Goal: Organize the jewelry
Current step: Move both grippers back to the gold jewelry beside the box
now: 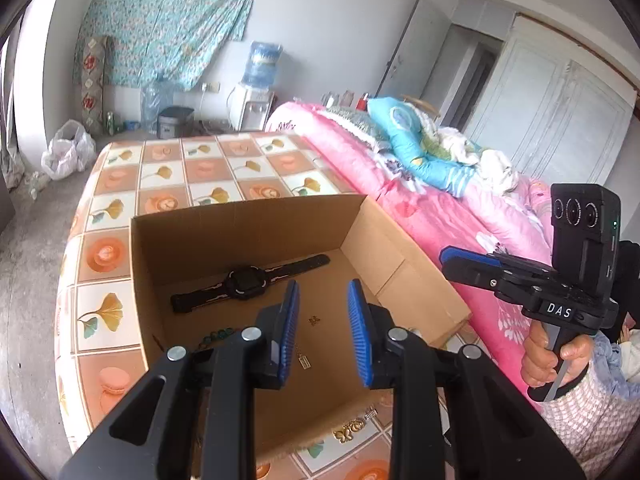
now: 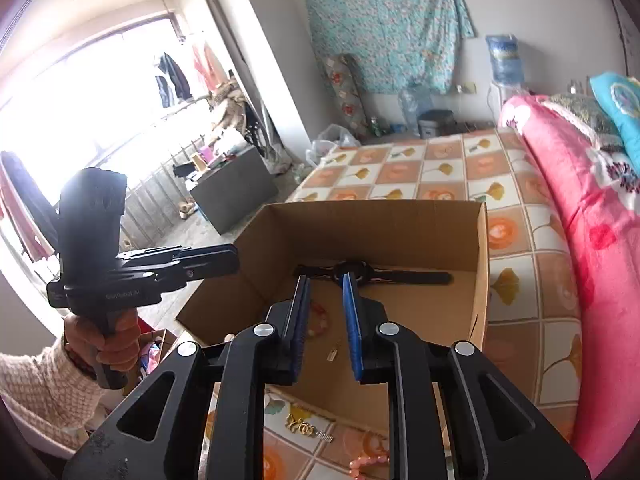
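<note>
On tiled cloth, cardboard box point(image 1: 384, 236) open; inside, left to right: green beads point(image 1: 216, 336), black watch point(image 1: 246, 282), small gold charm point(image 1: 314, 321), gold tag point(image 1: 304, 360). Gold brooch point(image 1: 349, 435) outside by near wall. All light, small, slippery; chains limp. Watch strap soft: pinch mid-band. Left gripper point(image 1: 323, 332) fingers spread, empty. Right gripper point(image 2: 326, 322) fingers spread, empty, over box. Near wall blocks low reach; pink beads point(image 2: 368, 462) lie outside on cloth.
</note>
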The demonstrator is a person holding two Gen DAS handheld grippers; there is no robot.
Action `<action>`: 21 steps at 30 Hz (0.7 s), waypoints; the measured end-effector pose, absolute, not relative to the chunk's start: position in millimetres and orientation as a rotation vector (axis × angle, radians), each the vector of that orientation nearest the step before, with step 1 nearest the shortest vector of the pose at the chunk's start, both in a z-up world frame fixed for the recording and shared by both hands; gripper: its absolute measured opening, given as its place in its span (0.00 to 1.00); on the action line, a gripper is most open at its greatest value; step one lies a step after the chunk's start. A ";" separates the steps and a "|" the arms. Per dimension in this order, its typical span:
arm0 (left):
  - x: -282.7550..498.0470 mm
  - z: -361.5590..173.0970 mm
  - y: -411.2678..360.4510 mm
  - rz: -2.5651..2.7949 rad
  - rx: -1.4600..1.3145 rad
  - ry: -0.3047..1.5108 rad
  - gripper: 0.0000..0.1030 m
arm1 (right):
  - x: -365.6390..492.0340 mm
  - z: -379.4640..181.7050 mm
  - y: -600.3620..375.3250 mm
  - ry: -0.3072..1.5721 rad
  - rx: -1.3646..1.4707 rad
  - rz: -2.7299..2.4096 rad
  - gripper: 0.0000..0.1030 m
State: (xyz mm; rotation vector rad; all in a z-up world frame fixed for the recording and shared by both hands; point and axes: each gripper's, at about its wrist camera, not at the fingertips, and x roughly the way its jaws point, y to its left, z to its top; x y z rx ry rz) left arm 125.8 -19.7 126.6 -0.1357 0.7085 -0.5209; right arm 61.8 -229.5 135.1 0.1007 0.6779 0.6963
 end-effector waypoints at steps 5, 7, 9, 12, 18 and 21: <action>59.3 124.7 -6.7 -0.586 -0.102 0.611 0.24 | 18.6 125.1 -233.9 0.642 0.122 0.765 0.21; 40.5 117.6 -3.9 -0.623 -0.112 0.611 0.24 | 7.7 115.1 -232.2 0.662 0.142 0.787 0.21; 25.5 107.9 -3.1 -0.641 -0.128 0.622 0.24 | 0.5 100.2 -226.9 0.703 0.157 0.787 0.21; 13.9 84.5 -8.6 -0.615 -0.140 0.655 0.24 | -3.2 73.4 -216.6 0.778 0.191 0.781 0.22; 22.7 24.3 -32.3 -0.532 -0.105 0.788 0.24 | 3.7 18.8 -204.6 0.944 0.207 0.658 0.21; 29.7 6.1 -47.2 -0.544 -0.057 0.812 0.24 | 10.4 6.2 -200.0 0.980 0.188 0.610 0.21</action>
